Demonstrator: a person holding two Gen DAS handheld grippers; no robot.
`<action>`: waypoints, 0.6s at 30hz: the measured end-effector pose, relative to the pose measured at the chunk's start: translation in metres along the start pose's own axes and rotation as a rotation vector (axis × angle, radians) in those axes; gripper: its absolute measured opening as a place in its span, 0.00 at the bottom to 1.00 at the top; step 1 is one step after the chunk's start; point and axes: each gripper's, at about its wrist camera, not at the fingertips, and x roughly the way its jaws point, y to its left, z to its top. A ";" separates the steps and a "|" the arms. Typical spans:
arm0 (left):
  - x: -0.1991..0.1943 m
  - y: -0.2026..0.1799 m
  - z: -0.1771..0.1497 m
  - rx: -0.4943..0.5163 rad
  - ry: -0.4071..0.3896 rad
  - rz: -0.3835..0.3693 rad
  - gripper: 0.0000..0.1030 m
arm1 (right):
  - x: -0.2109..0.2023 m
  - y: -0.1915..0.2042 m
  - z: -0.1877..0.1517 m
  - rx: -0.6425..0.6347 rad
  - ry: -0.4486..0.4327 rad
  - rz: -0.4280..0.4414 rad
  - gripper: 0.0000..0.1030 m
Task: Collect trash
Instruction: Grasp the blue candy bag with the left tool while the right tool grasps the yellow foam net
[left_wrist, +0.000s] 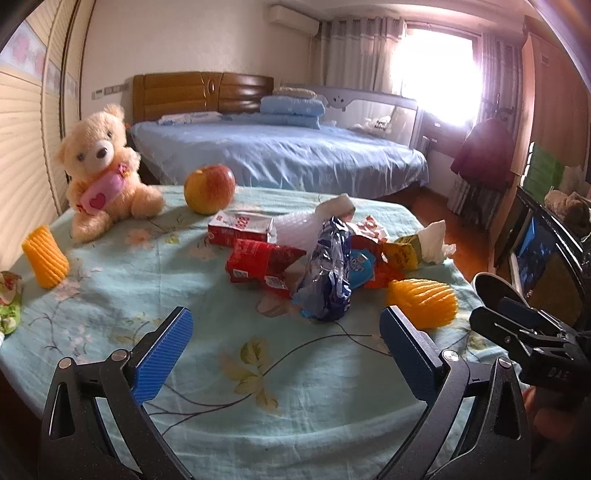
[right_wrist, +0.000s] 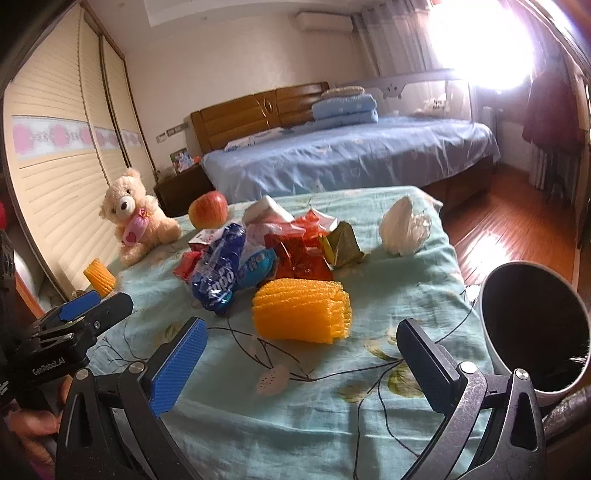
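Across the lower half of both views I see the table (left_wrist: 122, 280), draped in a soft pale-green cloth printed with leaves and thin dark stems, wrinkled near the edges. At the lower right of the right wrist view stands a round bin (right_wrist: 532, 325), smooth grey outside and black inside, its mouth tilted toward me, just beside the table edge.

My left gripper (left_wrist: 286, 354) fills the bottom of the left wrist view, its ribbed blue pads spread wide with nothing between them. My right gripper (right_wrist: 301, 363) sits likewise at the bottom of its own view, jaws wide apart and empty.

At upper left a fluffy cream teddy bear (left_wrist: 105, 170) sits upright, holding a pink heart pillow. Near frame centre the trash pile (left_wrist: 317, 254) lies in a loose heap: red cardboard cartons, clear bubble wrap, a yellow-green carton and crinkled foil. A glossy blue plastic wrapper (right_wrist: 218, 280) in front carries white lettering I cannot make out fully. Just before the pile lies a ribbed orange foam net (right_wrist: 301, 314); a second, cone-shaped one (left_wrist: 46, 256) stands apart at left centre. A smooth red-yellow apple (left_wrist: 209, 188) rests beside the bear. A crumpled white tissue (right_wrist: 404, 230) lies to the right of the heap.
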 end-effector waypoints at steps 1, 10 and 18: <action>0.004 -0.001 0.001 0.001 0.007 -0.001 0.98 | 0.004 -0.002 0.000 0.004 0.010 -0.005 1.00; 0.042 -0.008 0.009 0.028 0.082 -0.017 0.94 | 0.034 -0.015 0.005 0.027 0.091 0.002 0.99; 0.076 -0.012 0.014 0.029 0.142 -0.045 0.77 | 0.057 -0.016 0.007 0.038 0.144 0.036 0.80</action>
